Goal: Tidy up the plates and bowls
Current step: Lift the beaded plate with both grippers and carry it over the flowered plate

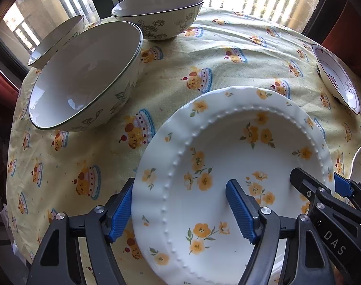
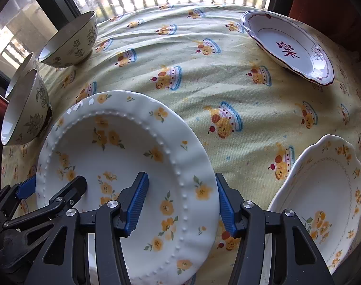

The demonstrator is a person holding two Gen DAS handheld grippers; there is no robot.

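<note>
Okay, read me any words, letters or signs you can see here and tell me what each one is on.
"DAS": white letters on the black right gripper body, left wrist view.
"楽": dark red character inside the white scalloped red-rimmed plate.
Nothing else readable; remaining dishes and yellow tablecloth carry pictures only.

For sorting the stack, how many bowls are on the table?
3. The nearest cream ceramic bowl with leaf drawings, a second cream bowl behind it by the window, and a third cream rose-patterned bowl farther back. Others may be hidden.

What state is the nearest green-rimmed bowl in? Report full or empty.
Empty: the left wrist view shows the bowl with a bare white interior, nothing inside.
</note>
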